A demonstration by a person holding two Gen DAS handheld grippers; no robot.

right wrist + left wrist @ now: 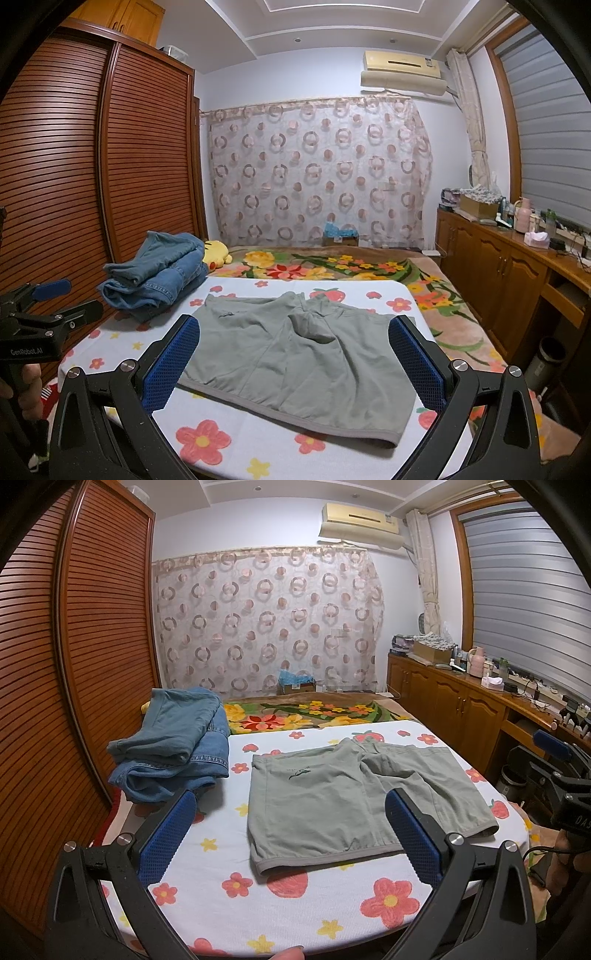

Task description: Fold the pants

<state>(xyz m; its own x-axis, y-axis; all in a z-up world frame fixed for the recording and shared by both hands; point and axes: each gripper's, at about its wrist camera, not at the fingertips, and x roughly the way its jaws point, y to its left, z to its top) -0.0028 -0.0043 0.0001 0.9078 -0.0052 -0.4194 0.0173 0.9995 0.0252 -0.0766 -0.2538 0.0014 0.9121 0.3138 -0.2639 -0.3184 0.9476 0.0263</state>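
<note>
Grey-green shorts [332, 797] lie flat on a white cloth with flowers and strawberries [288, 915], waistband toward me, legs pointing away. The right wrist view shows the same shorts [295, 362] spread flat, with some wrinkles at the crotch. My left gripper [291, 812] hovers open above the near edge of the cloth, blue pads wide apart, nothing between them. My right gripper [295, 336] is likewise open over the waistband side. Each gripper also shows at the edge of the other's view: the right gripper [561, 771] and the left gripper [62, 299].
A pile of folded blue jeans [173, 746] sits at the cloth's far left, with a yellow plush toy [216, 253] behind it. A floral blanket [306, 712] covers the bed beyond. A slatted wooden wardrobe [74, 664] stands left, a cluttered wooden sideboard [461, 698] right.
</note>
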